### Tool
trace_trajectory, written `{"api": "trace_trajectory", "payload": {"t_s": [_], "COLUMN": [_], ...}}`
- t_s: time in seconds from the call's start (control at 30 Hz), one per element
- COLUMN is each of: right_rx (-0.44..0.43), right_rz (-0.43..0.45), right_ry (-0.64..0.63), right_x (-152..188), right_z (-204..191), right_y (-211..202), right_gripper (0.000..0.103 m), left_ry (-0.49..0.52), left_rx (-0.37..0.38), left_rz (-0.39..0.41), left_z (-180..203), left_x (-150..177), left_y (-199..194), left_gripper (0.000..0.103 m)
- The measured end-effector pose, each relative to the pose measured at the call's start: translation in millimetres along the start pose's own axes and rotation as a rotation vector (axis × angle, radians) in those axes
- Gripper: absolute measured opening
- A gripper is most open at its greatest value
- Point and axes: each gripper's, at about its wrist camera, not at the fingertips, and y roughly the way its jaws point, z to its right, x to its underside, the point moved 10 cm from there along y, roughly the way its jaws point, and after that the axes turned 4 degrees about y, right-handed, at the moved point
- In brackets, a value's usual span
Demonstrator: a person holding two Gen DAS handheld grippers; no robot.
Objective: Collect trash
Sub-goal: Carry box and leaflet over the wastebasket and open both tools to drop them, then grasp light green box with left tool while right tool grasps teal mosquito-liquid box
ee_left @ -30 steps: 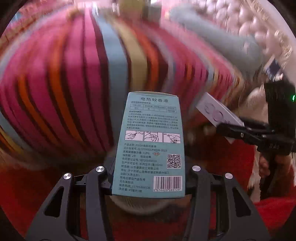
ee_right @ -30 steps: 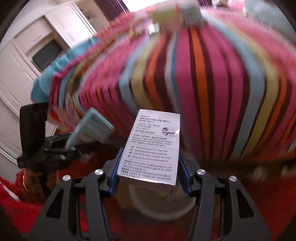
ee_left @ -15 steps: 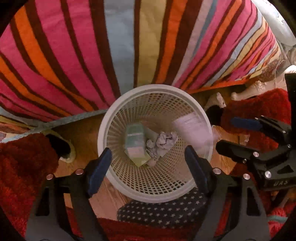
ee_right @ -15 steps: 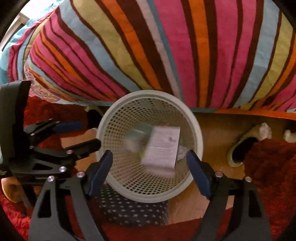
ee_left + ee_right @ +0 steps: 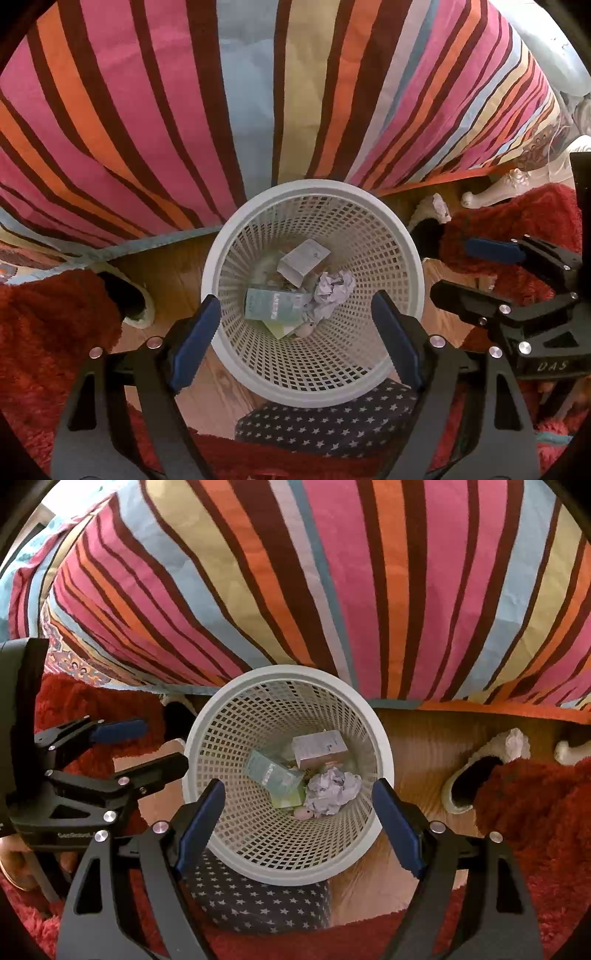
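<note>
Both tongs stood open and empty over the bin. Left gripper [image 5: 295, 332] had its jaws spread wide, nothing between the pads; same for the right gripper [image 5: 299, 812], parked just beside it and pointing steeply down.

Change from a second ago: each had been clamped on a carton, teal box in the left, white box in the right, with the camera swinging across the striped bedspread [image 5: 184, 110]. Half a second back the jaws were already apart and the white box was mid-fall.

The teal box [image 5: 271, 304] was lying flat at the bottom of the white mesh basket [image 5: 221, 258], the white box [image 5: 303, 260] tilted against the far wall, both next to a crumpled paper ball [image 5: 330, 295].

Read: both drops landed inside, none on the rim or wood floor [image 5: 173, 266]. Hands free for the next pickup; no loose trash visible around the basket from here.
</note>
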Motion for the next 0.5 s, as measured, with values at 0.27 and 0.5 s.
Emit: {"api": "trace_trajectory", "payload": {"t_s": [0.27,0.5], "right_rx": [-0.070,0.052], "right_rz": [0.235,0.519], "right_ry": [-0.022,-0.098], "right_x": [-49,-143], "right_z": [-7,9], "right_y": [-76,-150], "right_gripper": [0.078,0.078], "left_ry": [0.026,0.075], "left_rx": [0.022,-0.104], "left_rz": [0.149,0.359], "left_z": [2,-34], "left_x": [-36,-131], "left_y": [-72,-139], "left_gripper": [0.081,0.081]}}
